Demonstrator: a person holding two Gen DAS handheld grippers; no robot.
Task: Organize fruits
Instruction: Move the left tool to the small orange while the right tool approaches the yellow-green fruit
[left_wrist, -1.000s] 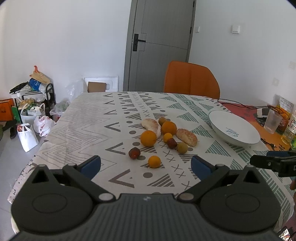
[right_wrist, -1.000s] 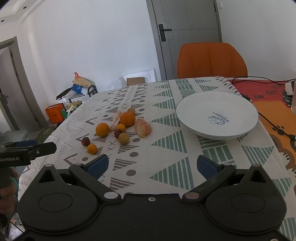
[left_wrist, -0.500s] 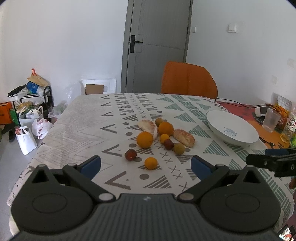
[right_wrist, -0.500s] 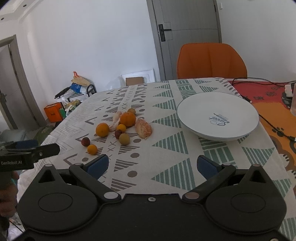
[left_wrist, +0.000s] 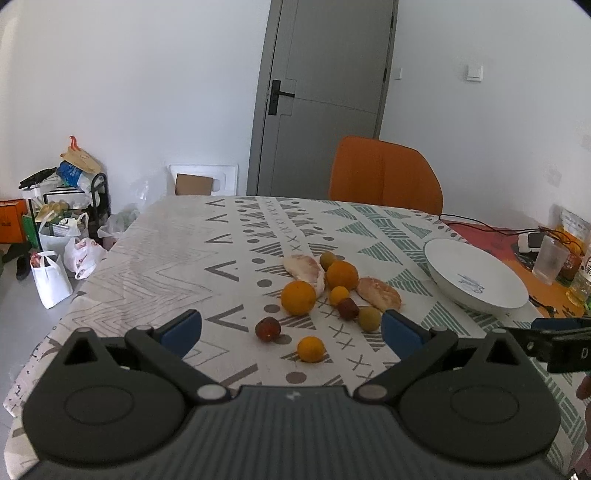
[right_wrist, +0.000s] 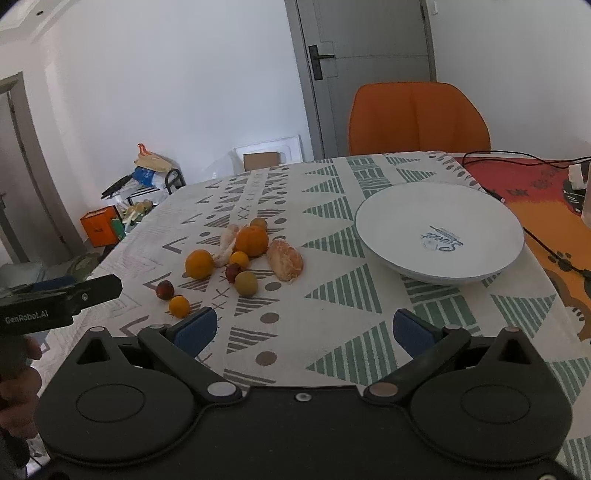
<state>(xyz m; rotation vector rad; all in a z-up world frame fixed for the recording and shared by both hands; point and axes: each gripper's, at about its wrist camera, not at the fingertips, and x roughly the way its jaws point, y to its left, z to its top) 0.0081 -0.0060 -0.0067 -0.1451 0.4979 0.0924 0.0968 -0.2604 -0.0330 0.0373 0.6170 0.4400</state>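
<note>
**Operator:** Patterned cloth covers the table (left_wrist: 177, 251), with a grey door and an orange chair (right_wrist: 417, 118) behind it. My landmark is the white plate (right_wrist: 406, 206). It holds nothing, and all the fruit sits in a loose cluster well to the left of it.

**Partner:** What are your grippers doing?

**Operator:** Left gripper (left_wrist: 291, 326) hangs released, pads spread wide, holding nothing, just short of the cluster. Right gripper (right_wrist: 303, 328) is spread wide too, empty, nearer the plate.

**Partner:** So which step is this?

**Operator:** I judge it the opening approach; no fruit is on the plate yet. Farthest from the plate lie a small orange (left_wrist: 311, 349) and a dark red fruit (left_wrist: 268, 328), near my left pads. Closest to the plate is a peeled segment (right_wrist: 285, 258).

**Partner:** Next move?

**Operator:** I'd lower the left gripper around the small orange and close gently; round fruit probably rolls if nudged.
</note>
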